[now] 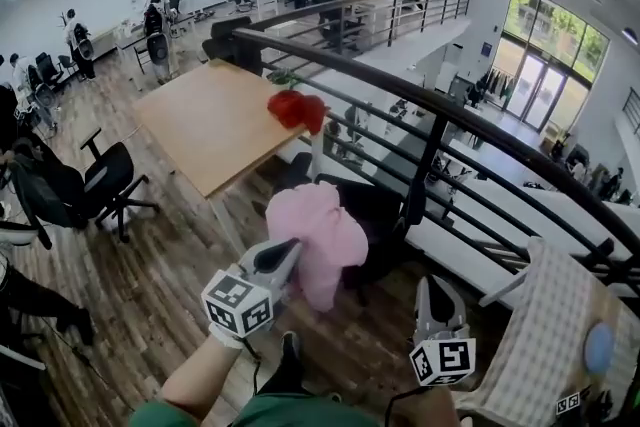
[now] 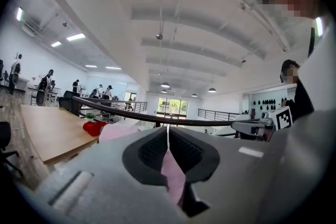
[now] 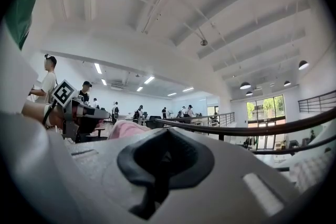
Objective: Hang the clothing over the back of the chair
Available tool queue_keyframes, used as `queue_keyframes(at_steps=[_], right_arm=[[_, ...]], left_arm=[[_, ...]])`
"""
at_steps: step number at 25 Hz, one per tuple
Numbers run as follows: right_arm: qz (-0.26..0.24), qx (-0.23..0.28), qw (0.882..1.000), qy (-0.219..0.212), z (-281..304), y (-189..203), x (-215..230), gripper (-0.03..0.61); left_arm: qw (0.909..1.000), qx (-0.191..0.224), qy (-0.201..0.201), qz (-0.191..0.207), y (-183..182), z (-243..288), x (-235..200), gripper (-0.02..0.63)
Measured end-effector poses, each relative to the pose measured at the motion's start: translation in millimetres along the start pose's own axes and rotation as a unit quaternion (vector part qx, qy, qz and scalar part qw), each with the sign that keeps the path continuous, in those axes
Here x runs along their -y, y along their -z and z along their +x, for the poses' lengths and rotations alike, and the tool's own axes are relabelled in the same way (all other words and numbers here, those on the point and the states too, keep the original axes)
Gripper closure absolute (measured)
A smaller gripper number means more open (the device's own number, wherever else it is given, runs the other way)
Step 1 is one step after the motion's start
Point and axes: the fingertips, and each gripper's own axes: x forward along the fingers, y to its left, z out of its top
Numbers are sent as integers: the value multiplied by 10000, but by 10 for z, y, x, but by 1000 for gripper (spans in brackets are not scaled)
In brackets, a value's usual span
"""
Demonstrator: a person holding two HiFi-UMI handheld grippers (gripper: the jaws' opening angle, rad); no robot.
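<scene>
The pink clothing (image 1: 318, 240) hangs bunched in the air, and my left gripper (image 1: 287, 257) is shut on its near edge. In the left gripper view a strip of the pink fabric (image 2: 171, 171) is pinched between the closed jaws of the left gripper (image 2: 168, 135). A black office chair (image 1: 385, 207) stands just beyond and below the garment, by the railing, partly hidden by it. My right gripper (image 1: 437, 290) is lower right of the garment, apart from it, shut and empty. The right gripper (image 3: 168, 134) view shows closed pads and the pink clothing (image 3: 127, 128) off to the left.
A curved black railing (image 1: 440, 120) runs behind the chair with a drop beyond. A wooden table (image 1: 200, 125) with a red item (image 1: 297, 108) stands far left. A checked cloth (image 1: 545, 330) lies at the right. Another black chair (image 1: 100, 185) and people stand at the left and back.
</scene>
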Motion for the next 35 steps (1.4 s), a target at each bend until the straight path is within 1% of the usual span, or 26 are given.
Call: queue_keyframes(at_steps=[2,4,10,14,21,26,35], right_arm=[[17,-42,10000,-61,-142,13,-60,575],[-18,-31,10000,-87,-245,-41,-111,575],[-162,129,9998,54,-380,-193,-165,575],[-128,142,9996,199,-371,-179,-241,575],[-205,113,9994,271,-118,-188,-591,575],[-278,56,9990,353,-2,-157,-762,575],[-327,44,9985,435,74,-153,-794,575]], left_arm=[[10000,-60,18,11,49,-118,176,595],[10000,-31,34,-11,19,-205,289,595],[9998,149,98,20,-47,-271,374,595],[9998,148,102,61,-21,-343,292,595],[9998,101,107,96,-47,-524,-81,595],[9994,90,250,217,-37,-595,-232,594],[9993,71,309,172,-27,-563,-335,594]])
